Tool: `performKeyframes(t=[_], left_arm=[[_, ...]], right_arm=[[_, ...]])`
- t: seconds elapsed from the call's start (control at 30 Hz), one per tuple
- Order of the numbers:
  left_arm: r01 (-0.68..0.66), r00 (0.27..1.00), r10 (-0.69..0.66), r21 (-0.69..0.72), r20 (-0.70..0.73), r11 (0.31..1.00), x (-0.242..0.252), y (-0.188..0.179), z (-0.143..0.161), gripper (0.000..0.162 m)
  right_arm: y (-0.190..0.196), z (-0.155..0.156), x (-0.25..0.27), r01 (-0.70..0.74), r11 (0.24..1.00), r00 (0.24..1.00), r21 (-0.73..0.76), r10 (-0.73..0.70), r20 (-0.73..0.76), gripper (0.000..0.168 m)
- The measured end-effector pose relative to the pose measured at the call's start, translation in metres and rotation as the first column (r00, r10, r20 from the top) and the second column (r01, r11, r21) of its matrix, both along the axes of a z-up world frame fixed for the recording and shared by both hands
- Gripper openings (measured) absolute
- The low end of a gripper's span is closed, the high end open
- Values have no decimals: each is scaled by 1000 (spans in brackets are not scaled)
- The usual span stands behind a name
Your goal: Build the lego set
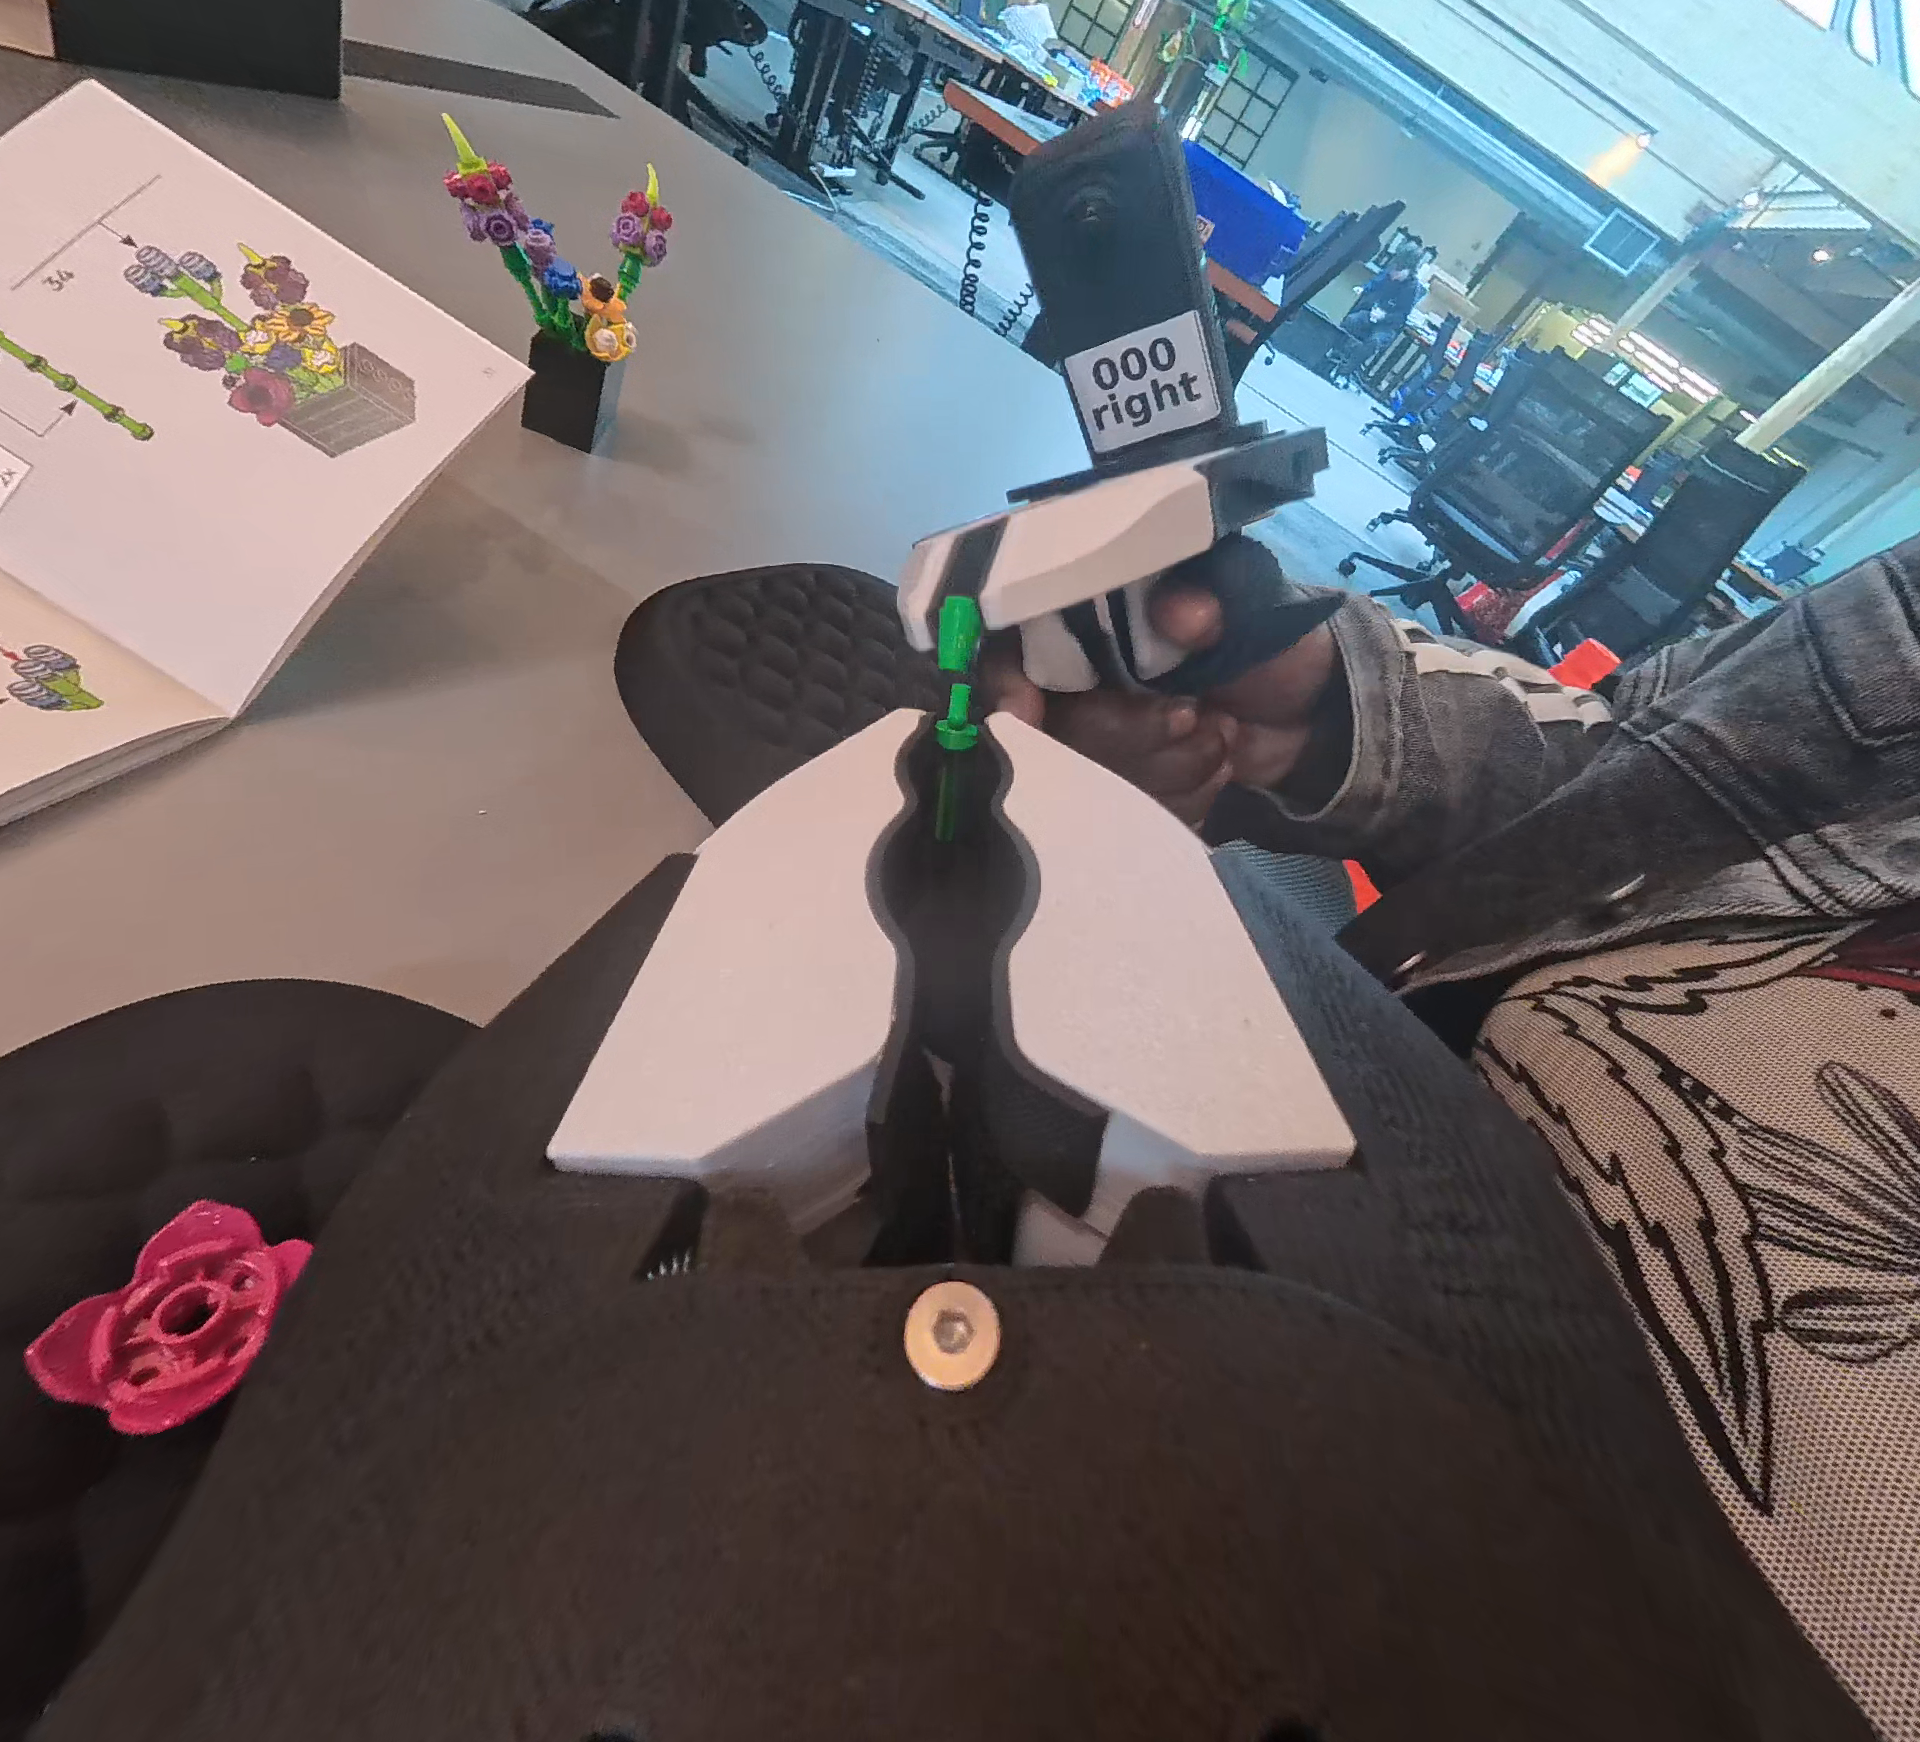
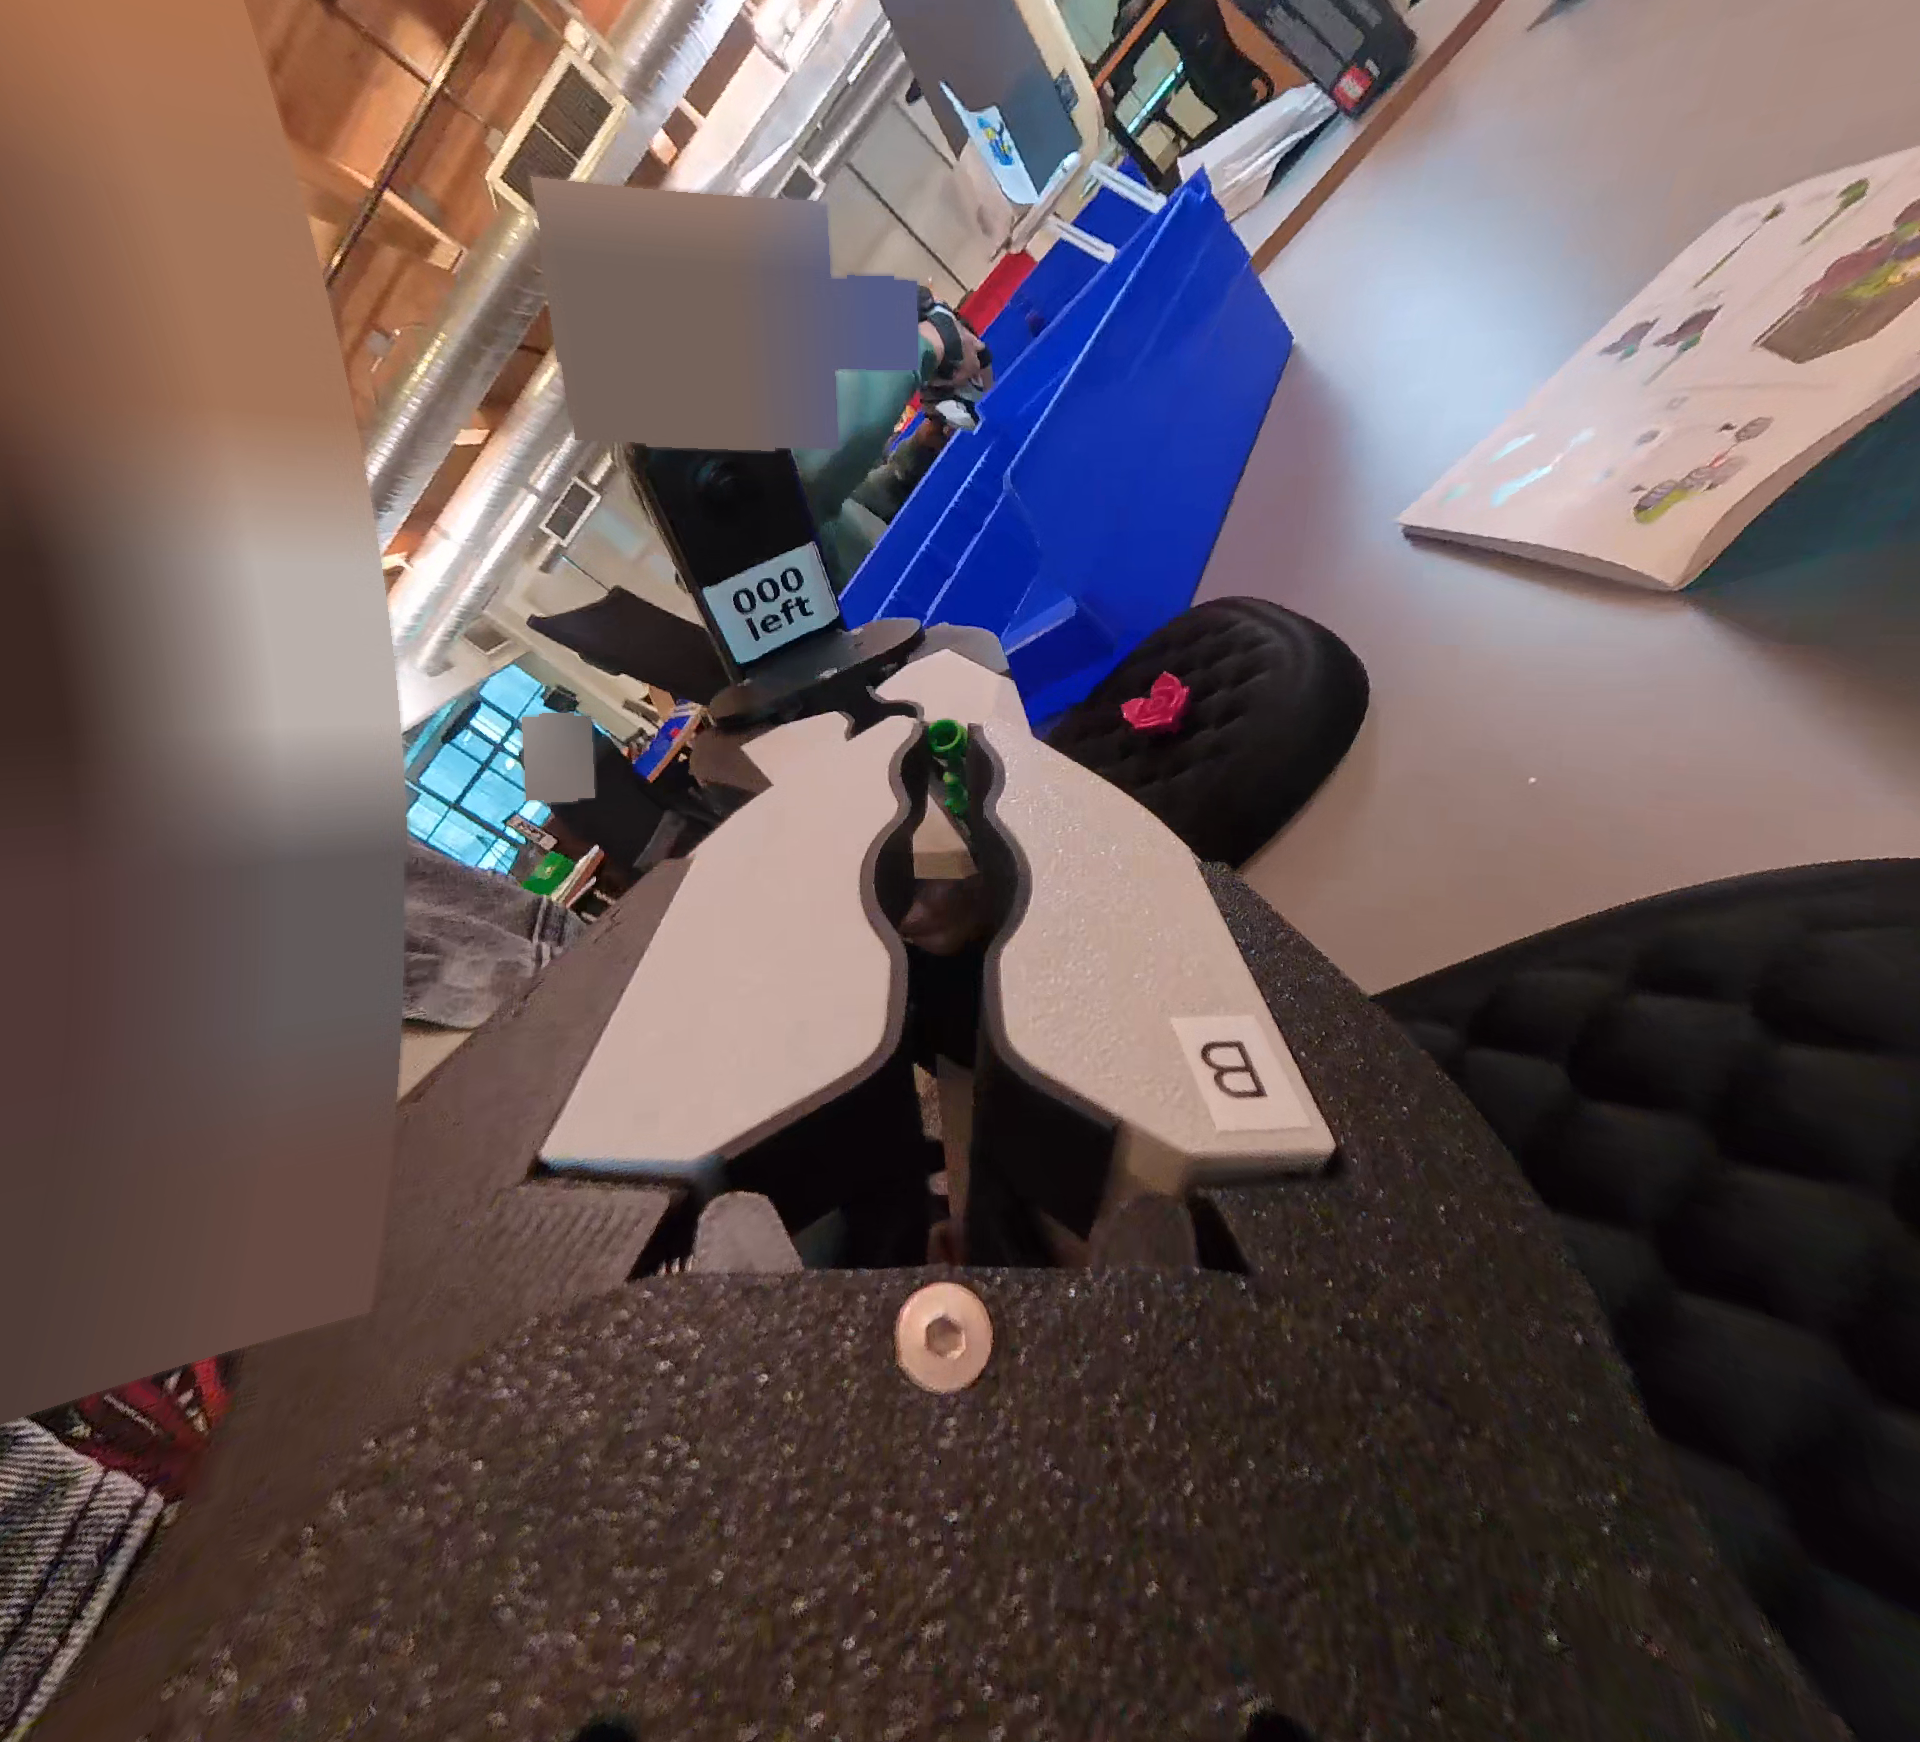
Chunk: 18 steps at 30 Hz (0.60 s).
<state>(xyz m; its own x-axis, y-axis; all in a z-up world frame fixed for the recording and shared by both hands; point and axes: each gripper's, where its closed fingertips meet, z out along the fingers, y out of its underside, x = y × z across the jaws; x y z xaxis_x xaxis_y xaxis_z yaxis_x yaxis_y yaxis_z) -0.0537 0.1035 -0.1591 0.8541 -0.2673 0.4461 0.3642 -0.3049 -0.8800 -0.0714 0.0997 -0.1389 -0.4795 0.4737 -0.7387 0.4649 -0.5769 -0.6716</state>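
Note:
My left gripper [image 1: 951,724] is shut on a thin green stem piece [image 1: 948,799] that stands upright between its tips. My right gripper [image 1: 943,627] comes in from the right, held by a hand in a black glove, and is shut on a second green stem piece [image 1: 958,630]. The two green pieces meet end to end above the table edge. In the right wrist view my right gripper [image 2: 951,738] pinches the green piece [image 2: 943,738], with the left gripper [image 2: 894,705] just beyond it. A magenta flower piece [image 1: 166,1318] lies on a black cushion [image 1: 94,1131].
A part-built flower bouquet in a black pot [image 1: 566,310] stands on the grey table [image 1: 790,383], next to the open instruction booklet [image 1: 208,466]. Blue bins [image 2: 1122,404] and a black box [image 2: 1320,19] sit farther off. Another black cushion [image 1: 758,653] lies behind the grippers. The grippers are tip to tip, or close to it.

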Motion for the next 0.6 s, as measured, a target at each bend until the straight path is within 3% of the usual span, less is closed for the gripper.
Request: performKeyframes(t=[0.6], left_arm=[[2,1000,-2,-11,15,1000,-1,-1,-3,7]], right_arm=[[-4,-6,0,23,1000,999,20,-23,25,7]])
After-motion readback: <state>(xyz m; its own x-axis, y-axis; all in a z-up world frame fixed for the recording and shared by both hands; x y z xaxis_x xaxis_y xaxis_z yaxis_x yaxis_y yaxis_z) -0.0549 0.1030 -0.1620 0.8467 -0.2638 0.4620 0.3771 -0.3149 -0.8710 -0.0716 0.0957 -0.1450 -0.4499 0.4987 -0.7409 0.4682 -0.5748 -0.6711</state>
